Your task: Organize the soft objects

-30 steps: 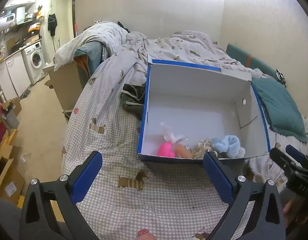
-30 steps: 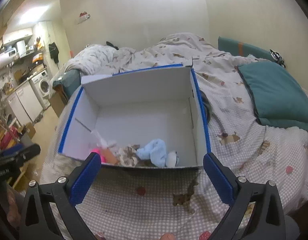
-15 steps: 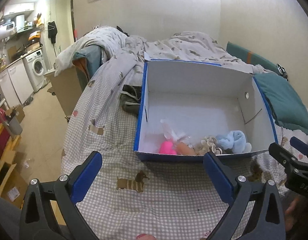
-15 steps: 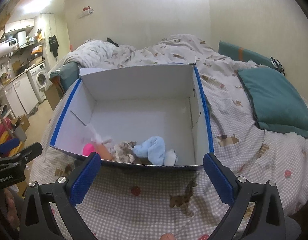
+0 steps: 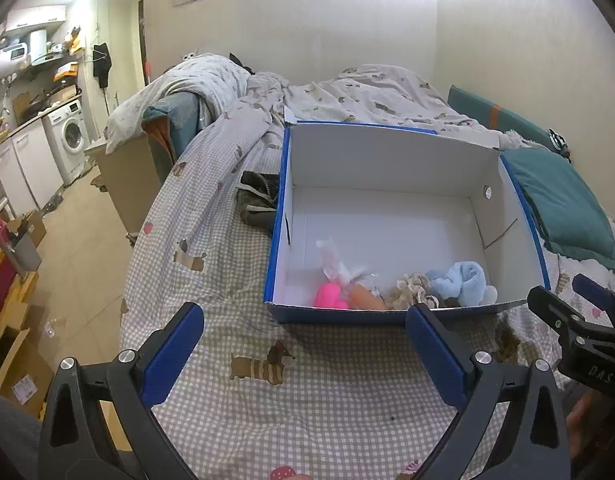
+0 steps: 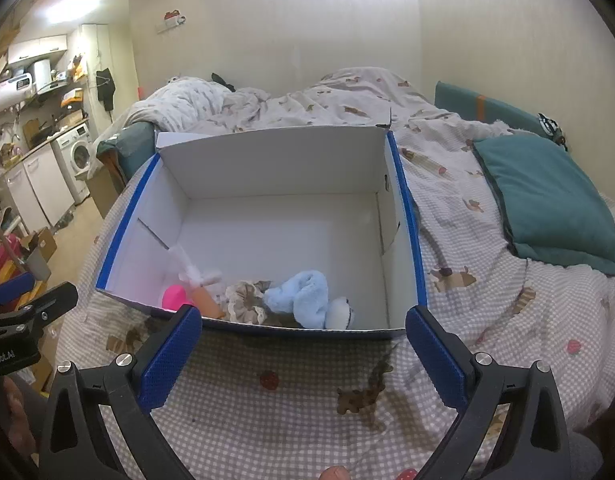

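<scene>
One box (image 6: 403, 208) holds perhaps four soft toys (image 6: 303, 296); both tools empty.

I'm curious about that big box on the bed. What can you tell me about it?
The box looks like cardboard, white inside with blue edges and no lid. It sits upright on the checked bedspread. Soft toys huddle along its near wall; the rest of its floor is bare. Neither pair of tongs touches it.
</scene>
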The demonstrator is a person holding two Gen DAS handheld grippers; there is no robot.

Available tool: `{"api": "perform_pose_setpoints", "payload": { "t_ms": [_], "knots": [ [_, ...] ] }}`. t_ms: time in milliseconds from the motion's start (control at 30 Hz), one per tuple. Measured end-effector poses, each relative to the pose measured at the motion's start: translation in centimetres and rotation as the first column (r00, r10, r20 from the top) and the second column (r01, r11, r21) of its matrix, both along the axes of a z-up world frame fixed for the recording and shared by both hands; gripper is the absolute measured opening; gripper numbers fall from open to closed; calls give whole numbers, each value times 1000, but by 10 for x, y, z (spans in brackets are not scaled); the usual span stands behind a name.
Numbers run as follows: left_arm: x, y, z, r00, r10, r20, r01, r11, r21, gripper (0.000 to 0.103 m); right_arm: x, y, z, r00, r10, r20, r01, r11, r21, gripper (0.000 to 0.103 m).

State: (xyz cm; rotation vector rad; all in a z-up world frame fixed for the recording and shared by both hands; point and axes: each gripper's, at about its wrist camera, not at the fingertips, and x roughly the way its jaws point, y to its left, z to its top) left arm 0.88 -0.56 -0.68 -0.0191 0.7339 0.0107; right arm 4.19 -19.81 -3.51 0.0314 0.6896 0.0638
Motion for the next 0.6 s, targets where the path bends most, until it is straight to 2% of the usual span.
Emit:
{"api": "perform_pose_setpoints", "payload": {
  "t_ms": [600],
  "knots": [
    [-2, -1, -1, 1000, -11, -3, 11, 1000, 7, 101, 3, -2, -4, 1000, -3, -22, 3, 1000, 5, 103]
  ]
}}
